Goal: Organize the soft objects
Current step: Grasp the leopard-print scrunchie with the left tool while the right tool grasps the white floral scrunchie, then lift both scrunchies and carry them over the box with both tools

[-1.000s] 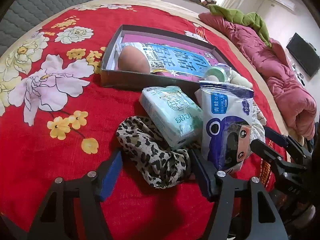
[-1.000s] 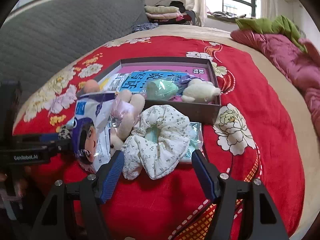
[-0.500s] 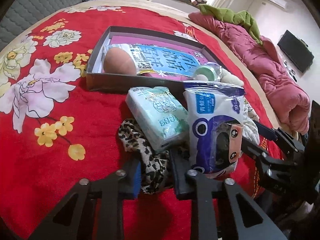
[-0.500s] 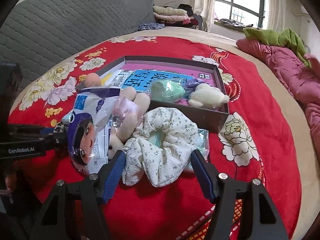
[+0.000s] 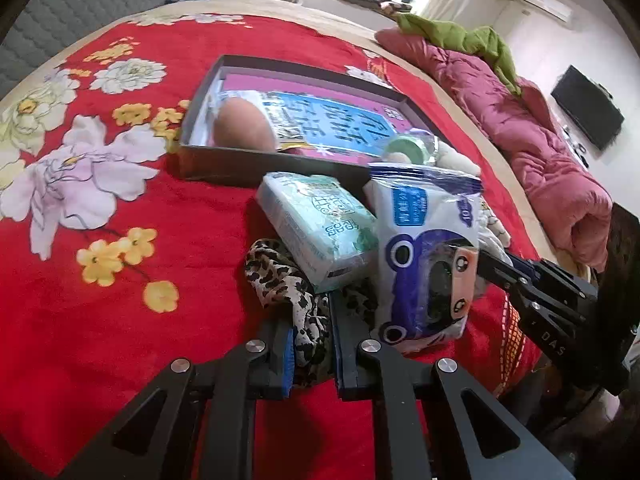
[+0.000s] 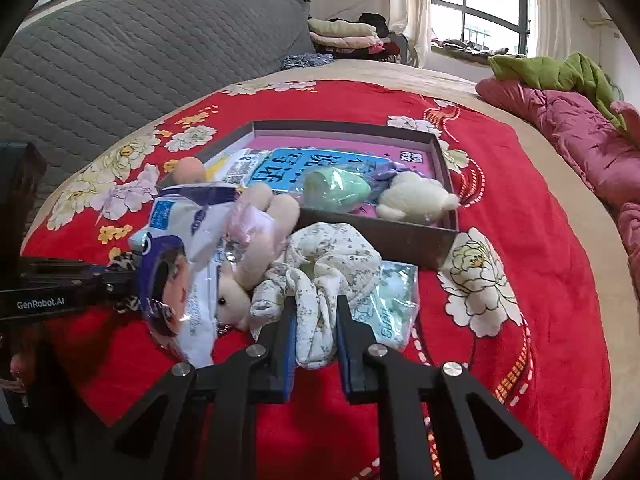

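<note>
The left tongs (image 5: 313,344) have just squeezed shut on the leopard scrunchie (image 5: 288,280), which sat loose between wide jaws a second ago. The right tongs (image 6: 316,336) have just closed too and now pinch the white flowery scrunchie (image 6: 324,268). Both scrunchies lie on the red bed cover (image 5: 120,320). At 12 o'clock from the left tongs are a green tissue pack (image 5: 320,224) and the dark box (image 5: 248,164).
</note>
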Tool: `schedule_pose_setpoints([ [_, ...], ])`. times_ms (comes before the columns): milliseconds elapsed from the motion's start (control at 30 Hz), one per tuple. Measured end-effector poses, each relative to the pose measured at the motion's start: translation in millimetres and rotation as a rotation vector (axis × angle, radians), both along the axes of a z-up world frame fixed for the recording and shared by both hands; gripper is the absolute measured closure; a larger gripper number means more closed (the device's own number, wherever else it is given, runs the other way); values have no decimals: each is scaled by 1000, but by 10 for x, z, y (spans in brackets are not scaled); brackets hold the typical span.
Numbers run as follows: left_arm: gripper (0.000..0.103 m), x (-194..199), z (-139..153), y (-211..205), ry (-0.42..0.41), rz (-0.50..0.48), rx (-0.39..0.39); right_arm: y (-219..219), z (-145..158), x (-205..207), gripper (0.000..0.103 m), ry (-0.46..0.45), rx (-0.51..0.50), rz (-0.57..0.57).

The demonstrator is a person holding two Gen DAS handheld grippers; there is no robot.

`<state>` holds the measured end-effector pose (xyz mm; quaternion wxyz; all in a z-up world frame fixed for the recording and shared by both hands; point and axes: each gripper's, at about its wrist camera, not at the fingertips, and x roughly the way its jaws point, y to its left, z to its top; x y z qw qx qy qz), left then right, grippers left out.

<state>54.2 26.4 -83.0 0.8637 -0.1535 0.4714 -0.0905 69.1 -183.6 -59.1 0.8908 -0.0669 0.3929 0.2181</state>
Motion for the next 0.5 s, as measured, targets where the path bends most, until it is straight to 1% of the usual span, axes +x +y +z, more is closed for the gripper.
schedule_pose_setpoints([
  [200, 89, -65, 51, 212, -12, 72, -4, -66, 29, -6, 86, -2, -6, -20],
  [333, 89, -90, 56, 359, -6, 121, -5, -131, 68, -16, 86, -12, -4, -43],
  [500, 89, -140, 121, 478, -32, 169, 10, -212, 102, -9, 86, -17, -2, -70],
])
